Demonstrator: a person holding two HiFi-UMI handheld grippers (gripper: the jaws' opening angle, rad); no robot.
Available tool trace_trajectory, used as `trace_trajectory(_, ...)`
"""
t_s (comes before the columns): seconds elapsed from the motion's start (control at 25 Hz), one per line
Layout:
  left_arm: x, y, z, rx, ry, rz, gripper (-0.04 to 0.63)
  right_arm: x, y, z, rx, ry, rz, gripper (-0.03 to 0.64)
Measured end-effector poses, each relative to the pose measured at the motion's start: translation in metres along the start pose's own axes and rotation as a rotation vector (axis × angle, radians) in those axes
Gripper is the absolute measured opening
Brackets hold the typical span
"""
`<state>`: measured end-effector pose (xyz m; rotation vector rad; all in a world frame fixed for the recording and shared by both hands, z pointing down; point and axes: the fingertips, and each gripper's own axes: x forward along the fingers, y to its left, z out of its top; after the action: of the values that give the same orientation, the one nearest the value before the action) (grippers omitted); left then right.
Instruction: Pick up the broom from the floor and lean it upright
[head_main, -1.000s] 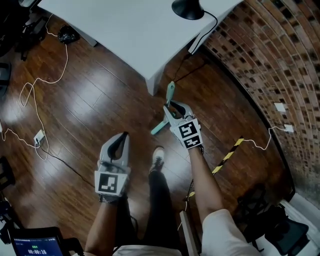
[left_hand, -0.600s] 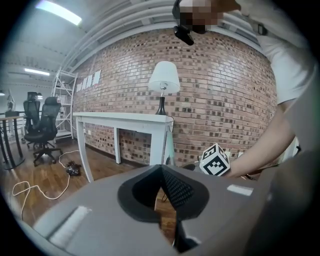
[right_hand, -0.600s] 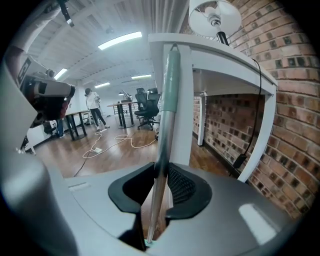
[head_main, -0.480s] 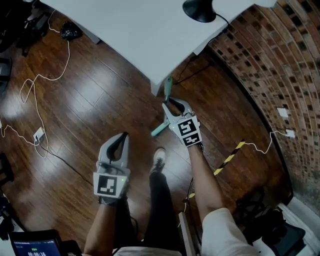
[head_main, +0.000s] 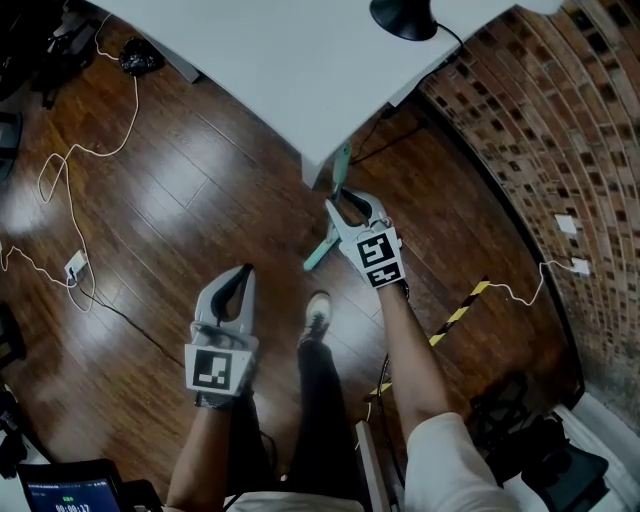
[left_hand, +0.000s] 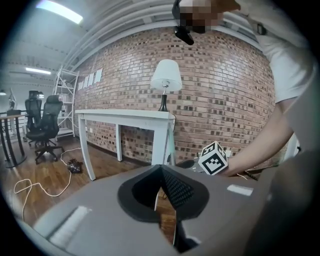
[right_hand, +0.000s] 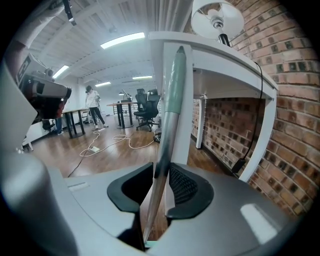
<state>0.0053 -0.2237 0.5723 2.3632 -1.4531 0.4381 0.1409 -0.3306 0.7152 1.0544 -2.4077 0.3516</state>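
Note:
The broom (head_main: 340, 172) stands nearly upright, its pale green handle (right_hand: 172, 100) resting against the corner of the white table (head_main: 280, 60) and its head (head_main: 318, 258) on the floor. My right gripper (head_main: 341, 203) is around the handle below the table edge. Its jaws are opening, and in the right gripper view (right_hand: 161, 172) the handle runs loosely through the gap between them. My left gripper (head_main: 245, 275) hangs lower left, over the floor, shut on nothing (left_hand: 161, 168). The right gripper's marker cube (left_hand: 214, 159) shows in the left gripper view.
A black lamp (head_main: 403, 18) stands on the table by the brick wall (head_main: 540, 130), its cord running down behind. White cables (head_main: 60, 180) trail over the wood floor at left. Yellow-black tape (head_main: 455, 312) lies at right. The person's shoe (head_main: 316, 315) is near the broom head.
My right gripper has carried the broom a little closer to the table corner, where the handle top now rests. The left gripper has kept still.

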Motion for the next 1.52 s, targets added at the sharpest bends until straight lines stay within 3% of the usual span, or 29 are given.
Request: trace_trajectory(1.52, 0.007, 0.003, -0.013, -0.008, 0.022, -0.003, 0.002, -0.006, -0.015, -0.016, 0.028, 0.006, -0.001, 0.192)
